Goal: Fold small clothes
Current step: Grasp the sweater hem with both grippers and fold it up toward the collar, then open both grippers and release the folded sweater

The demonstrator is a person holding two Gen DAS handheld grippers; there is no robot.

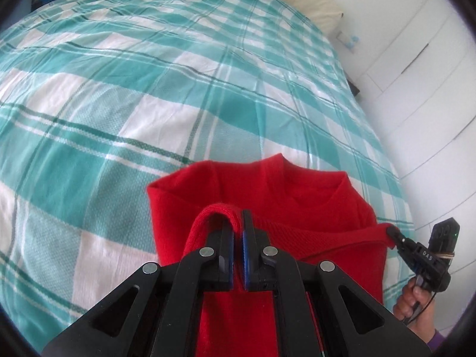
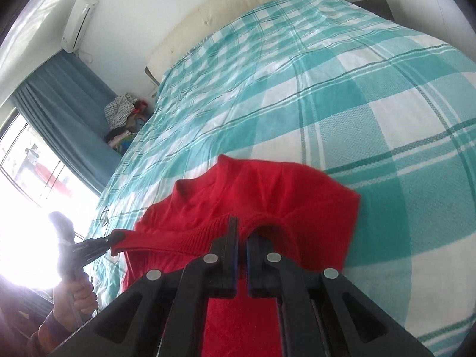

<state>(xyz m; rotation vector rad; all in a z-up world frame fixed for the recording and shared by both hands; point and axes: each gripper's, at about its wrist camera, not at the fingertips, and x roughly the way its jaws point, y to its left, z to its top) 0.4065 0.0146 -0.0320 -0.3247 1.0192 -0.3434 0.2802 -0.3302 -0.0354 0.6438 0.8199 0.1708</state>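
Our left claw (image 1: pixel 237 232) and right claw (image 2: pixel 241 235) each pinch the ribbed hem of the soft, light red knitted sweater (image 1: pixel 267 196), draping limply near the bed's (image 1: pixel 148 89) foot edge.

daylight bright | window (image 2: pixel 26 217) glare blown-out | fisheye edges warped, vignetted

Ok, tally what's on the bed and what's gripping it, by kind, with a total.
Red garment: 1
Grippers: 2, the left gripper and the right gripper, each shut on the garment's ribbed edge
Checked bedspread: 1
Total: 4
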